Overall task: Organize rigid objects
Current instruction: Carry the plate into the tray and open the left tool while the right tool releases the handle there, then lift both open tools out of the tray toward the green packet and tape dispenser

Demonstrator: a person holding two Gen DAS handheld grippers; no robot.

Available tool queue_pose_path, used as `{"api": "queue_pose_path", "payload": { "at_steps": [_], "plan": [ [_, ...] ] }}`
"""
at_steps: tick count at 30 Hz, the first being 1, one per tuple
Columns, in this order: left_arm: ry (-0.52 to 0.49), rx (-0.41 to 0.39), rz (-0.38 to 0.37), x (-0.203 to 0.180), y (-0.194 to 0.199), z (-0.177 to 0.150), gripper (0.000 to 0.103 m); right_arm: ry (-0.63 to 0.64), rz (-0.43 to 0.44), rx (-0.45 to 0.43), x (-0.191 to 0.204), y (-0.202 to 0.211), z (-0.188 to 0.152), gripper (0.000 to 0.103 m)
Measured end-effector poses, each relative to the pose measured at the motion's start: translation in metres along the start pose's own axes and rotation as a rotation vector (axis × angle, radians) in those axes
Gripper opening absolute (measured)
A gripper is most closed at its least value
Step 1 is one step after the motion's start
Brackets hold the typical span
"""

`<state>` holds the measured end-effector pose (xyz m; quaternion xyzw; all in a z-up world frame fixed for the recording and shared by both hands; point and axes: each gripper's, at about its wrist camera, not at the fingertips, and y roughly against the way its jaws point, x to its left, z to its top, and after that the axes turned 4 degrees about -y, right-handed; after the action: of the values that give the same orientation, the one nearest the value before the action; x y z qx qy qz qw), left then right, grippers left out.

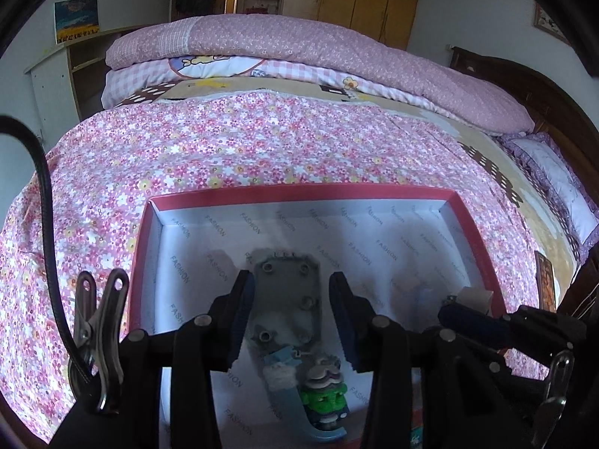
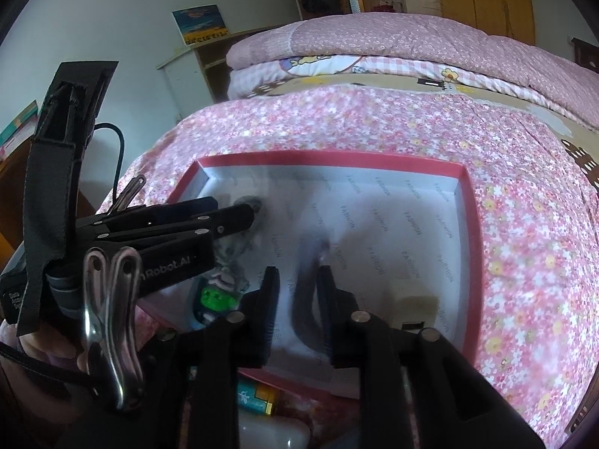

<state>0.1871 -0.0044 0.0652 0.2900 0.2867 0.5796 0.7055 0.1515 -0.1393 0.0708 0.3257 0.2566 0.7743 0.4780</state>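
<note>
Over red-rimmed white box (image 1: 475, 232), left gripper (image 1: 290, 299) agape around studded grey plate (image 1: 288, 292), right gripper (image 2: 297, 295) slightly parted.

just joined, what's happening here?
A person is working both handheld grippers over a red box on a floral bedspread. The left gripper straddles a grey plate with a charm on it. The right gripper is over a dark curved thing, blurred; contact unclear.
</note>
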Motion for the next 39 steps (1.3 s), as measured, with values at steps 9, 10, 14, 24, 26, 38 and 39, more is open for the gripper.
{"api": "queue_pose_path", "payload": {
  "at_steps": [9, 10, 14, 24, 26, 38, 39],
  "plan": [
    [0.001, 0.003, 0.021, 0.0, 0.007, -0.004, 0.045, -0.001, 0.007, -0.005, 0.002, 0.004, -0.001, 0.027],
    [0.002, 0.005, 0.021, 0.0, 0.008, -0.005, 0.045, 0.001, 0.007, -0.005, 0.002, 0.005, -0.001, 0.027],
    [0.003, 0.005, 0.026, 0.0, 0.015, -0.009, 0.045, 0.001, 0.005, -0.009, 0.005, 0.008, -0.004, 0.028],
    [0.011, -0.01, 0.018, -0.003, 0.038, -0.024, 0.046, 0.008, 0.005, -0.029, 0.013, 0.023, -0.016, 0.037],
    [0.014, -0.012, 0.018, -0.004, 0.043, -0.029, 0.046, 0.009, 0.007, -0.032, 0.014, 0.026, -0.02, 0.037],
    [0.028, -0.027, 0.017, -0.008, 0.074, -0.058, 0.046, -0.011, 0.017, -0.05, 0.018, 0.045, -0.041, 0.038],
    [0.029, -0.028, 0.018, -0.009, 0.076, -0.06, 0.046, -0.012, 0.016, -0.051, 0.018, 0.047, -0.043, 0.038]
  ]
}}
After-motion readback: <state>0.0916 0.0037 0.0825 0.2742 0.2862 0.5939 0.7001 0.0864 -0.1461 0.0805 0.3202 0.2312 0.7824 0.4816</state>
